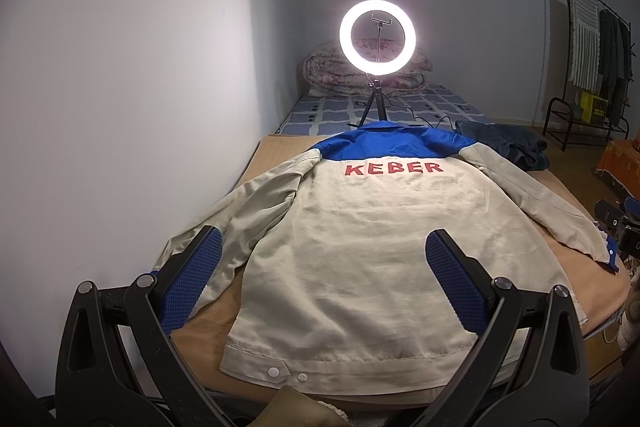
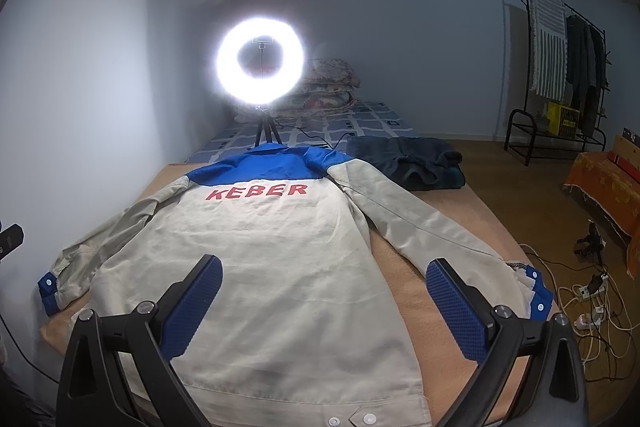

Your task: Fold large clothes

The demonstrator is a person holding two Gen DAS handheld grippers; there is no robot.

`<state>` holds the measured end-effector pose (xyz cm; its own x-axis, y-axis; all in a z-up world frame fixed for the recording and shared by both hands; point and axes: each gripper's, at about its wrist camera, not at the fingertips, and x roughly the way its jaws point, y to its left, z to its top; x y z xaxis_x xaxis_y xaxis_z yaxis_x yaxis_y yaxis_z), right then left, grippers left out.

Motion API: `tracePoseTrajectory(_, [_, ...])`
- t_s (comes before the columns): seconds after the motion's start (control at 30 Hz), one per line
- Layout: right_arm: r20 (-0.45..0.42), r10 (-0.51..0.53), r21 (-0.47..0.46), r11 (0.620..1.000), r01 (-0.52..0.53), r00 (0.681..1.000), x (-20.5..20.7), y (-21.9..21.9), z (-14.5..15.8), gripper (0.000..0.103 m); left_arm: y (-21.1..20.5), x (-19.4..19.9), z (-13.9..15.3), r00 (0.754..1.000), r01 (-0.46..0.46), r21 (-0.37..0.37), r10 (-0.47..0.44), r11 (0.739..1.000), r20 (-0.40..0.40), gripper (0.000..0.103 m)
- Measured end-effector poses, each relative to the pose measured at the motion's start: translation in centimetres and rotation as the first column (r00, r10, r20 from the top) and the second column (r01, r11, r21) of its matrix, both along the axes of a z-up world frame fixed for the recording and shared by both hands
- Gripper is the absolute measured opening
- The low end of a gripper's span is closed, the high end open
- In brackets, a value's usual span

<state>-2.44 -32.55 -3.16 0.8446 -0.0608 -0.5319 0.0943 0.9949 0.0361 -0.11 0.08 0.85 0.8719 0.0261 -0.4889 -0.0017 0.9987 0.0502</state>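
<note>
A beige work jacket (image 1: 360, 247) with a blue yoke and red "KEBER" lettering lies flat, back up, on a tan-covered bed (image 1: 212, 327). Both sleeves are spread outward. It also shows in the right wrist view (image 2: 260, 267). My left gripper (image 1: 324, 243) is open and empty, held above the jacket's lower hem. My right gripper (image 2: 324, 271) is open and empty, above the jacket's lower right side, its right finger near the right sleeve (image 2: 440, 239) with its blue cuff (image 2: 538, 297).
A lit ring light (image 1: 378, 37) on a tripod stands beyond the collar. Folded quilts (image 1: 332, 71) lie at the bed's far end. A dark garment (image 2: 408, 159) lies right of the collar. A clothes rack (image 2: 560, 67) and floor cables (image 2: 592, 303) are on the right. A wall (image 1: 120, 67) runs along the left.
</note>
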Motion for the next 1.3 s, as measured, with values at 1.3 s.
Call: tracePoseTrajectory(1.3, [-0.062,0.170,-0.040,0.984,-0.173,0.983,3.5,4.3,2.2,0.103,2.4,-1.5,-0.2,1.000,0.018,-0.064,-0.017,0.998,0.005,0.103])
